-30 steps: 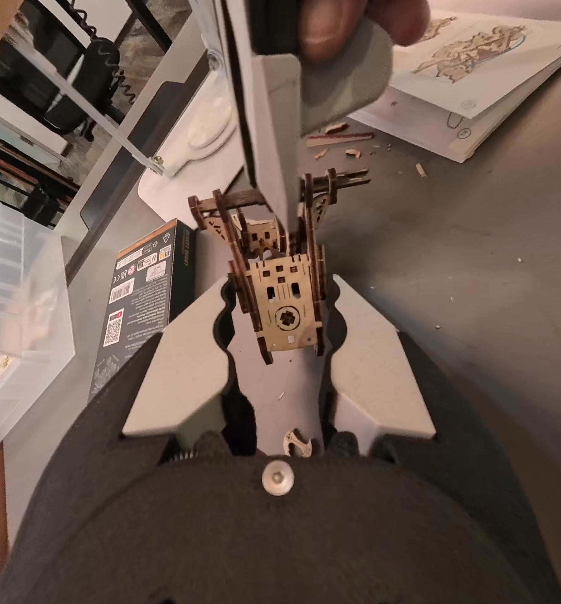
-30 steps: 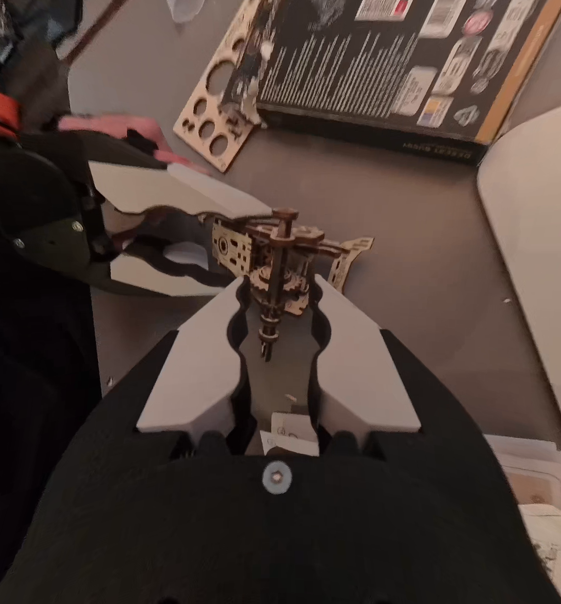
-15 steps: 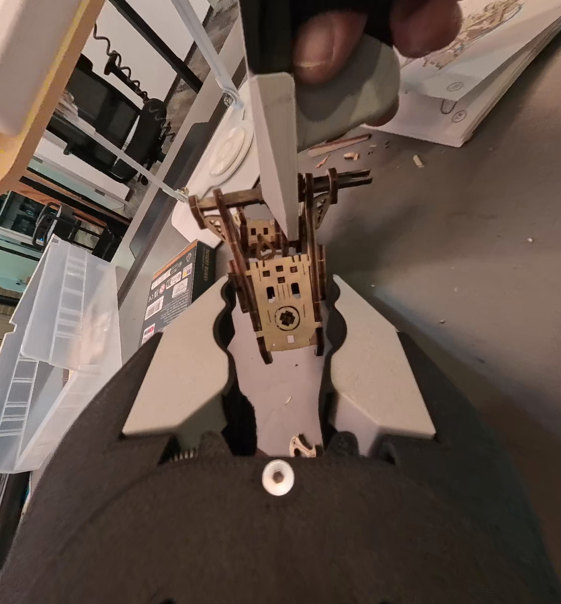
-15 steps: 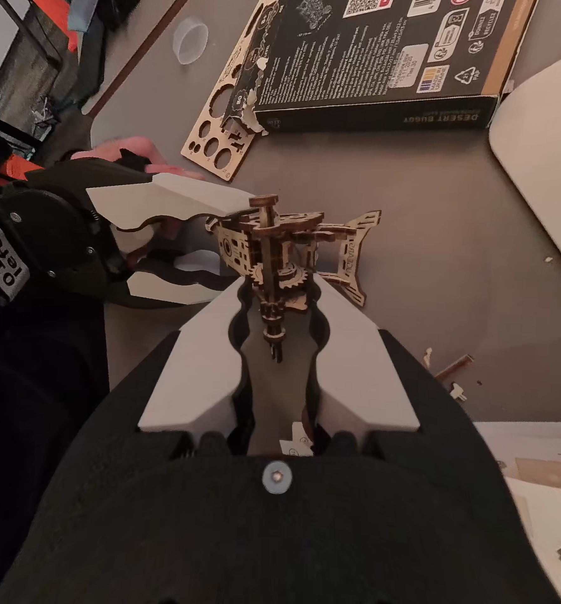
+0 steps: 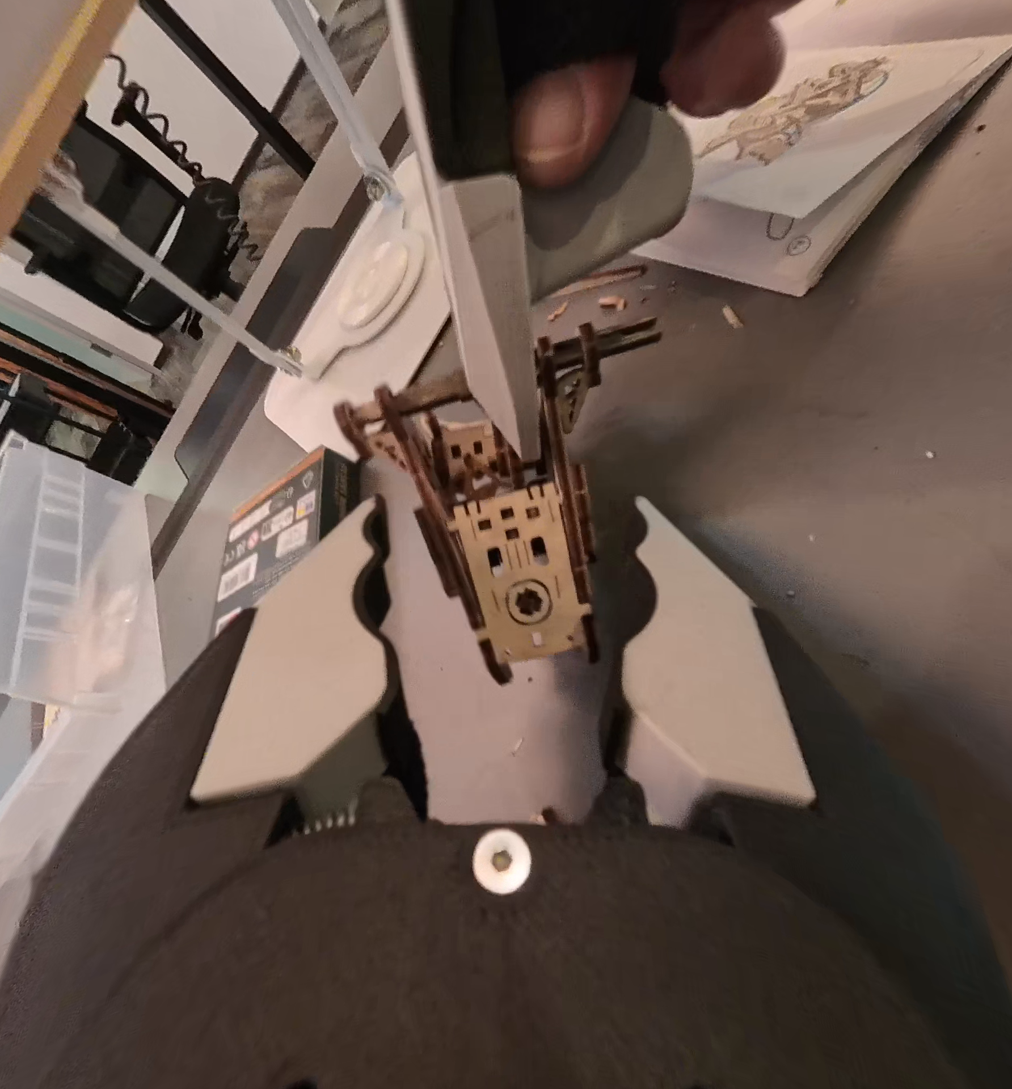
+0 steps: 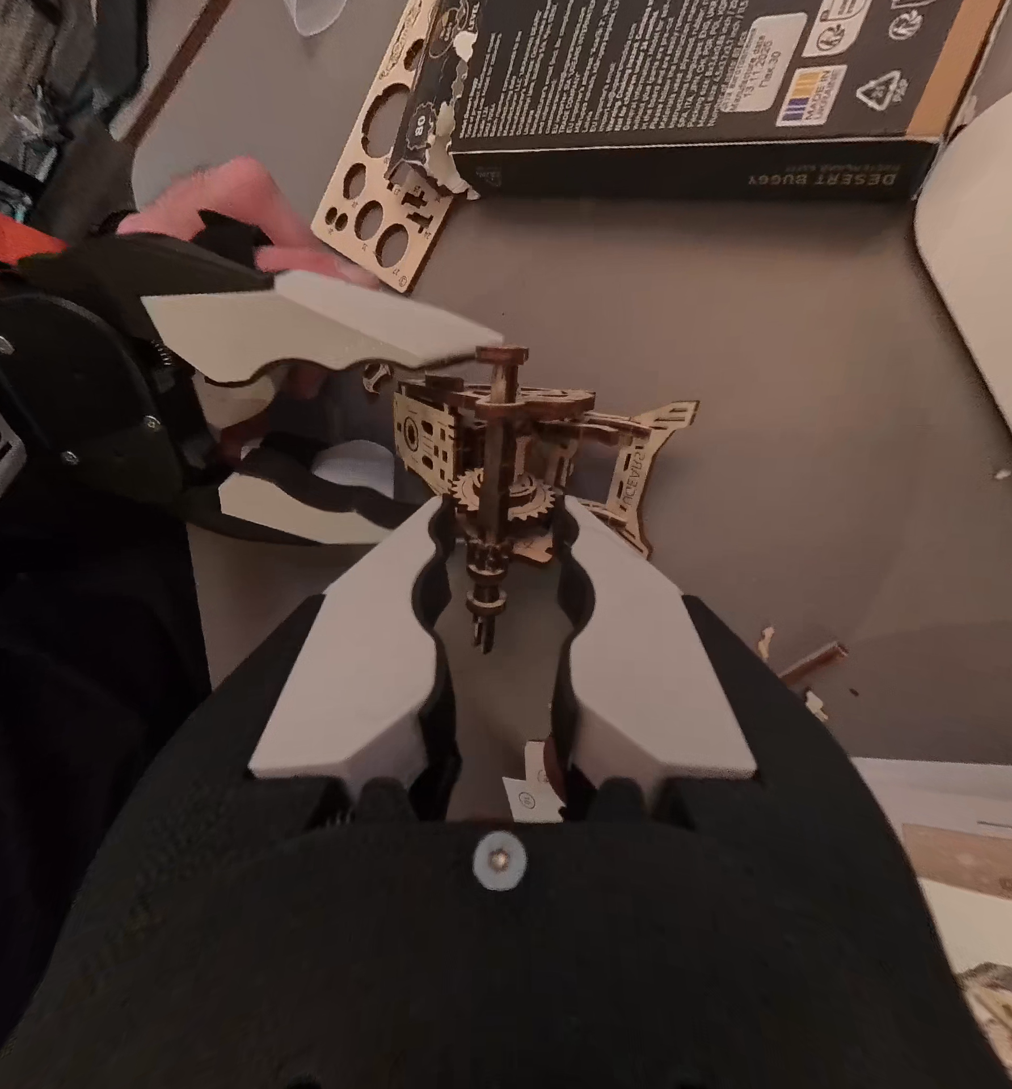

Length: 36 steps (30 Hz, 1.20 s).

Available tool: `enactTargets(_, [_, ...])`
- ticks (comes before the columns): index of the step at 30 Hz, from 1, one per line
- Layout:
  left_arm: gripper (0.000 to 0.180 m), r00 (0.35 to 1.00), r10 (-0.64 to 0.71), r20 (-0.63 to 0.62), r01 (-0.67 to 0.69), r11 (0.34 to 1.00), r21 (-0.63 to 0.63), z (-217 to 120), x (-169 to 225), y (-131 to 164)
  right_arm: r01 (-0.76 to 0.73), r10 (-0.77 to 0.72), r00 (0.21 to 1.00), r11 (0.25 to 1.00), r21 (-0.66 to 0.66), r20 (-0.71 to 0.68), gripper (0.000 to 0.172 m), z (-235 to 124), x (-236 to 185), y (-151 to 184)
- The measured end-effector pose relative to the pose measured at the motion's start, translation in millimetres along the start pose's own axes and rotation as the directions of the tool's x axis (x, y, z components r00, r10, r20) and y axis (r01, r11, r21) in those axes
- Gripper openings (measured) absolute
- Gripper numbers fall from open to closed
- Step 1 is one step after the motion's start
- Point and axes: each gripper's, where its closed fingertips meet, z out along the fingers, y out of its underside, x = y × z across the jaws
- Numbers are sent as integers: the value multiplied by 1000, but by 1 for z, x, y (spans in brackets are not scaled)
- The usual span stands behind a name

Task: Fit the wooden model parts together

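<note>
1. Left wrist view: my left hand-held gripper (image 5: 506, 560) has just let go. Half a second ago its fingers (image 5: 315, 636) flanked the wooden model (image 5: 512, 566) closely on both sides; now they stand wide apart, with bare bench (image 5: 845, 530) showing between each fingertip and the model's dark side rails. The pale slotted end plate of the model sits between the open fingers, nearer the right one, touching neither.

2. Same view: the model does not drop, since a finger of my right hand-held gripper (image 5: 492, 330) comes down from above into its frame. I judge this a handover: the right side alone now carries the piece, and my left is free to fetch or press in another part.

3. Right wrist view: my right hand-held gripper (image 6: 503, 512) has barely changed and stays clamped on the wooden model (image 6: 527, 448) at its gear end. The two fingertips close in on the lower frame beside the toothed wheel, and the dark axle runs back toward the camera between the fingers.

4. Same view: the model hangs just above the bench (image 6: 786, 353). My left hand-held gripper (image 6: 391, 442) is just beside its slotted plate, one finger above and one below, both clear of it. The punched-out wooden sheet (image 6: 374, 194) and the black box (image 6: 698, 118) lie well apart at the far edge.
</note>
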Motion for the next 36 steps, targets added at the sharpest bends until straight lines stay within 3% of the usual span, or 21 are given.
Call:
enactTargets(3, [81, 999, 17, -37, -18, 999, -29, 6, -1, -2, -2, 3, 1000, 999, -37, 14, 31, 3, -2, -3])
enactTargets(8, [58, 999, -20, -39, 17, 998, -57, 13, -10, 5, -5, 7, 999, 998, -55, 36, 30, 5, 0, -9])
enactTargets(19, [56, 997, 72, 17, -72, 997, -15, 14, -9, -2, -118, 117, 988, 993, 1, 100, 30, 1, 2, -7])
enactTargets(31, [55, 992, 122, 35, -122, 993, -4, 14, -6, -4, -26, 34, 998, 989, -142, 59, 31, 0, -1, 3])
enactTargets(36, [55, 993, 111, 34, -111, 994, -1, 14, -6, -5, -16, 22, 999, 991, -131, 50, 31, 0, -1, 3])
